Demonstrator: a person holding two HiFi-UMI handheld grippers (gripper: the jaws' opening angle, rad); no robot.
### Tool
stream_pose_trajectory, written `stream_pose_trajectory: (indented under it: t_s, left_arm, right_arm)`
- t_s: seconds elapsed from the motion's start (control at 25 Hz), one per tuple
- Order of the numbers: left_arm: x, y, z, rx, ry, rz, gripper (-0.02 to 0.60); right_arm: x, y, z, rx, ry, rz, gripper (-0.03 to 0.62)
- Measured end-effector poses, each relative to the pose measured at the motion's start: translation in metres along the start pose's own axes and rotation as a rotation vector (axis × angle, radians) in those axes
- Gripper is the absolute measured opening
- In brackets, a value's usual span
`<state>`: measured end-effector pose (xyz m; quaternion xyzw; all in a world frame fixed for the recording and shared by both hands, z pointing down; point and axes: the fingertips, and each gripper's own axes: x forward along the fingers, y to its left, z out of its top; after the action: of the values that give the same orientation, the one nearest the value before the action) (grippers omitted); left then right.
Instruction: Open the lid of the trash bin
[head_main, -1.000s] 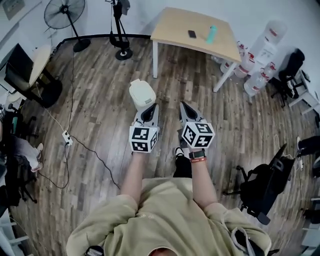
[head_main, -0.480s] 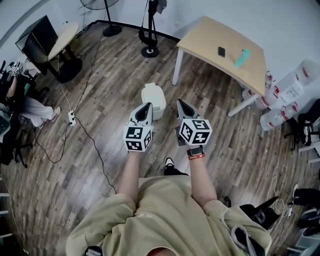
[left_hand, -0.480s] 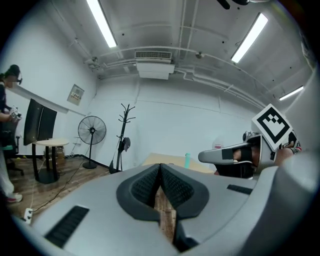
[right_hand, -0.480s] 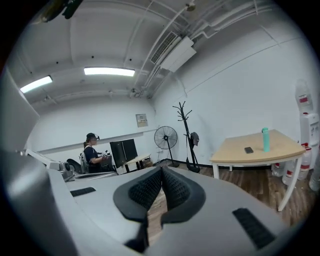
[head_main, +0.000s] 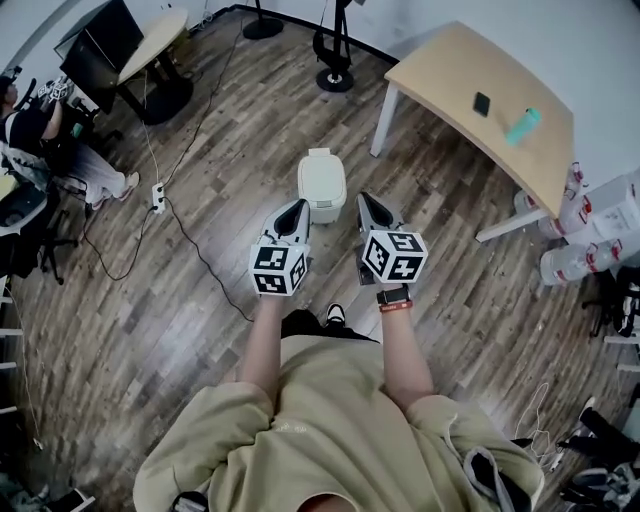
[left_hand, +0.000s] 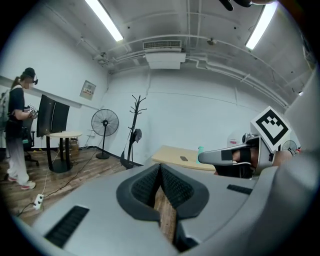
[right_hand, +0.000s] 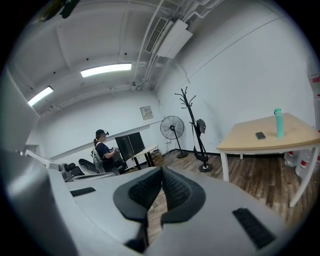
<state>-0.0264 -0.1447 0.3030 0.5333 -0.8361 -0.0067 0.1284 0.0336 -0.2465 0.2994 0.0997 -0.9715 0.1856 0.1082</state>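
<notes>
A small white trash bin (head_main: 322, 183) stands on the wood floor with its lid down, seen only in the head view. My left gripper (head_main: 298, 207) is held just short of the bin's near left corner, above it. My right gripper (head_main: 364, 199) hovers off the bin's right side. Neither touches the bin. In the left gripper view the left gripper (left_hand: 160, 168) has its pads pressed together with nothing between them. The right gripper (right_hand: 161, 172) is likewise shut and empty in its own view. Both gripper views look out across the room, over the bin.
A wooden table (head_main: 455, 75) stands beyond the bin at the right, carrying a phone (head_main: 481, 103) and a teal bottle (head_main: 523, 126). A cable and power strip (head_main: 157, 194) lie on the floor to the left. Water jugs (head_main: 585, 255) sit far right. A person (head_main: 45, 140) is at far left.
The head view has swung and the person has stepped forward, so the bin now lies right ahead of the two gripper tips. Both grippers stay shut.
</notes>
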Motion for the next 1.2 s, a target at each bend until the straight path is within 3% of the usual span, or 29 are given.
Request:
stream_pose_trajectory:
  t_s: [0.24, 0.6, 0.8, 1.0, 1.2]
  left_arm:
    - [0.046, 0.014, -0.042, -0.059, 0.093, 0.054, 0.023]
    - [0.115, 0.070, -0.104, -0.051, 0.158, 0.003, 0.023]
    - [0.157, 0.106, -0.139, -0.048, 0.175, -0.062, 0.023]
    - [0.194, 0.150, -0.177, -0.063, 0.167, -0.043, 0.023]
    - [0.234, 0.182, -0.222, -0.101, 0.214, -0.029, 0.023]
  right_arm:
    - [0.041, -0.041, -0.038, 0.093, 0.093, 0.023, 0.015]
    - [0.142, -0.068, -0.115, 0.170, 0.238, 0.012, 0.015]
    - [0.205, -0.087, -0.167, 0.175, 0.338, -0.007, 0.015]
    - [0.263, -0.112, -0.213, 0.205, 0.393, -0.004, 0.015]
    - [0.313, -0.137, -0.259, 0.201, 0.463, 0.035, 0.015]
